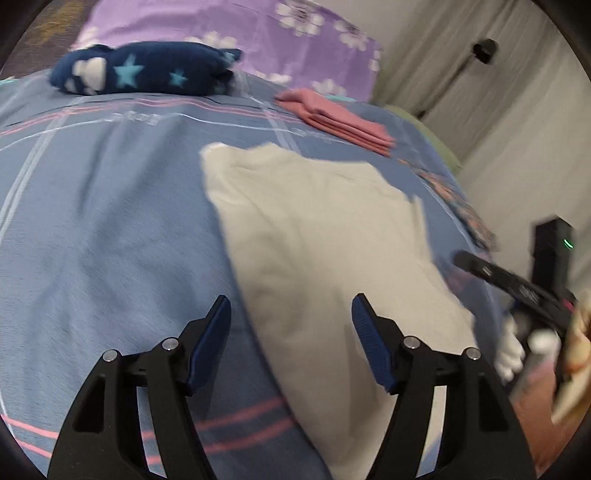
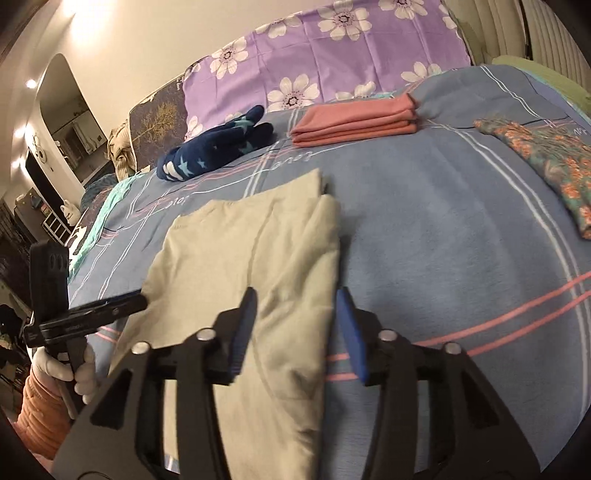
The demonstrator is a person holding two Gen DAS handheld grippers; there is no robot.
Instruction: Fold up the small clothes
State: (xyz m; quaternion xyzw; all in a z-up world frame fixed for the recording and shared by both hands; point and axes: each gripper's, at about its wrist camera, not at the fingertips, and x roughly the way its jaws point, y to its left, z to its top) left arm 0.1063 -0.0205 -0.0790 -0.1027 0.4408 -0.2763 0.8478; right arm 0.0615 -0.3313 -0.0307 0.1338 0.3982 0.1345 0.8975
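A cream garment (image 1: 325,229) (image 2: 251,243) lies flat on the blue checked bedsheet (image 1: 110,203) (image 2: 443,221), with its right side folded over onto itself. My left gripper (image 1: 290,314) hangs open over the garment's near left edge, and nothing sits between its blue pads. My right gripper (image 2: 295,299) is open above the folded right edge. The cloth runs under and between its fingers, but the pads stand clear of it. Each gripper also shows in the other's view: the right gripper (image 1: 517,284) at the far right, the left gripper (image 2: 110,306) at the far left, held by a white-gloved hand (image 2: 81,369).
A folded pink garment (image 1: 340,118) (image 2: 358,118) and a rolled navy star-print piece (image 1: 147,70) (image 2: 214,147) lie further back. A floral green cloth (image 2: 546,162) lies at the right. A purple flowered pillow (image 1: 240,29) (image 2: 332,48) backs the bed.
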